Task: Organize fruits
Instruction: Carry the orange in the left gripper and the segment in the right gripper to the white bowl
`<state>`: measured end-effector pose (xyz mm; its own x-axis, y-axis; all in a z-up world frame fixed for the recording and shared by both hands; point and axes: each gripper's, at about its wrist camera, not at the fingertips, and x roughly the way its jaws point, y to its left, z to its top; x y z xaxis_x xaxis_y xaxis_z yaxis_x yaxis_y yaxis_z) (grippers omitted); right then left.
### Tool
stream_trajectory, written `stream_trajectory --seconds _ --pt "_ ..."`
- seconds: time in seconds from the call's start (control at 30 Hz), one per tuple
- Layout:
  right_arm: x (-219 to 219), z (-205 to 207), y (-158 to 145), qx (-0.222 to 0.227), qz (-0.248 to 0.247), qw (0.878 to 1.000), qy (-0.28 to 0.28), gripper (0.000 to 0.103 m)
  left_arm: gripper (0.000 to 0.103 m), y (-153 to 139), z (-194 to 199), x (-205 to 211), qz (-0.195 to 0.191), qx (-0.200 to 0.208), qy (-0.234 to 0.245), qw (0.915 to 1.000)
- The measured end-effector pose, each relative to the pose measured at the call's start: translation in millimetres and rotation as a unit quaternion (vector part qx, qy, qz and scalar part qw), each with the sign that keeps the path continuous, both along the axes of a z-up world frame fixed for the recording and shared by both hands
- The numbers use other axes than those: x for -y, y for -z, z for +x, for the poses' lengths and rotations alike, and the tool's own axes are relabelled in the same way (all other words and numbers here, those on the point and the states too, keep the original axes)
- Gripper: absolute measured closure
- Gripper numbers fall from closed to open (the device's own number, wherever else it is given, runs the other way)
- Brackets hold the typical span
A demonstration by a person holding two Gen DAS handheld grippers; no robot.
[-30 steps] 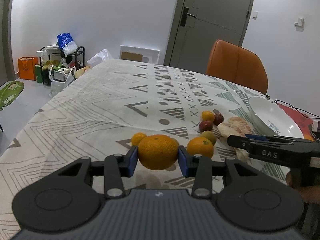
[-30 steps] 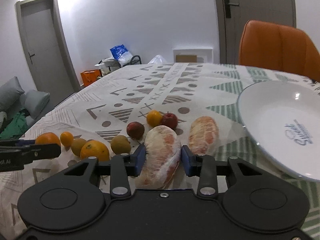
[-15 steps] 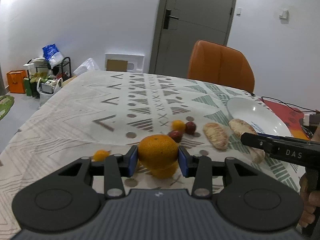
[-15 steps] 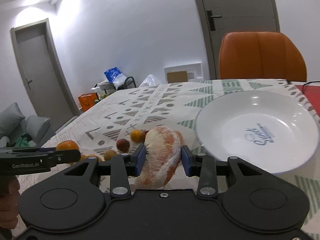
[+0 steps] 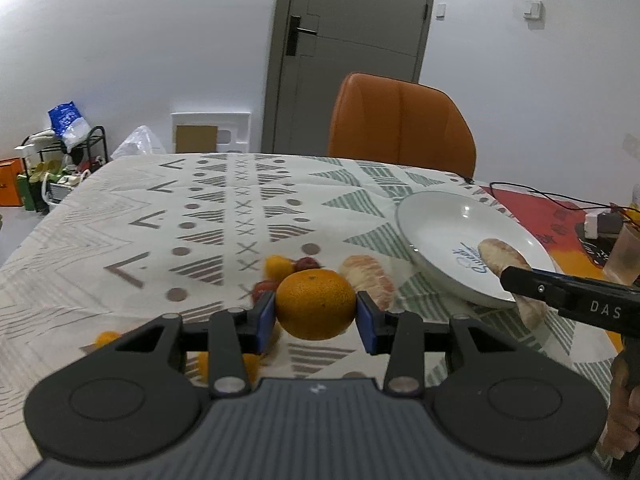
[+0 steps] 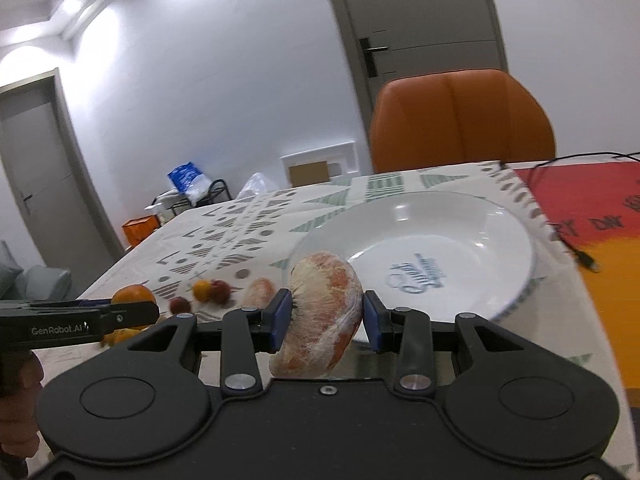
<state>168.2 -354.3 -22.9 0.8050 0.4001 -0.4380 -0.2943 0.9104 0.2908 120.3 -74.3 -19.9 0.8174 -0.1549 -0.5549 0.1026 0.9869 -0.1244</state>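
1. Cluttering the far left of the room, a black rack (image 5: 64, 160) holds bags beside an orange box (image 5: 10, 184) on the floor
2. Small fruits lie loose on the patterned cloth of the counter (image 5: 160, 216): a small orange fruit (image 5: 276, 266), a dark red fruit (image 5: 306, 263) touching it, and blurred orange ones (image 5: 106, 337) nearer the camera
3. Left gripper (image 5: 316, 316), raised above the counter, has its blue-padded jaws pinching a large orange (image 5: 316, 304) from both sides
4. A peeled pomelo segment (image 5: 368, 280) lies on the cloth just right of the held orange, near the plate's rim
5. Right gripper (image 6: 325, 316) has its jaws clamped on a second peeled, plastic-wrapped pomelo piece (image 6: 320, 316), held in the air at the near-left edge of the white plate (image 6: 500, 248); in the left wrist view the piece hangs partly over the plate's bowl
6. White plate carries blue script at its centre and sits on the cloth beside a red and orange mat (image 6: 600, 216)
7. An orange chair (image 5: 400, 120) stands at the counter's far side, before a grey door (image 5: 352, 40)
8. A black cable (image 6: 576, 252) trails across the mat at far right
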Motion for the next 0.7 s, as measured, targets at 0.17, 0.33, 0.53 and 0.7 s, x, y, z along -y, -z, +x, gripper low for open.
stream_trajectory --seconds 0.17,0.33,0.53,0.7 --pt "18.2 1.2 2.8 0.0 0.0 1.0 0.017 0.066 0.062 0.6 9.4 16.2 0.002 -0.002 0.013 0.9999" --pt "31.6 2.8 4.3 0.001 0.0 1.0 0.03 0.066 0.062 -0.3 16.1 34.1 0.005 -0.001 0.027 0.9996" --pt "43.1 6.2 5.3 0.0 -0.001 0.999 0.048 0.066 0.062 -4.9 28.0 57.5 0.005 0.005 0.045 0.9989" --pt "48.6 12.1 4.3 0.002 -0.006 0.998 0.062 0.066 0.062 -9.5 38.6 74.2 0.005 0.013 0.055 0.9984"
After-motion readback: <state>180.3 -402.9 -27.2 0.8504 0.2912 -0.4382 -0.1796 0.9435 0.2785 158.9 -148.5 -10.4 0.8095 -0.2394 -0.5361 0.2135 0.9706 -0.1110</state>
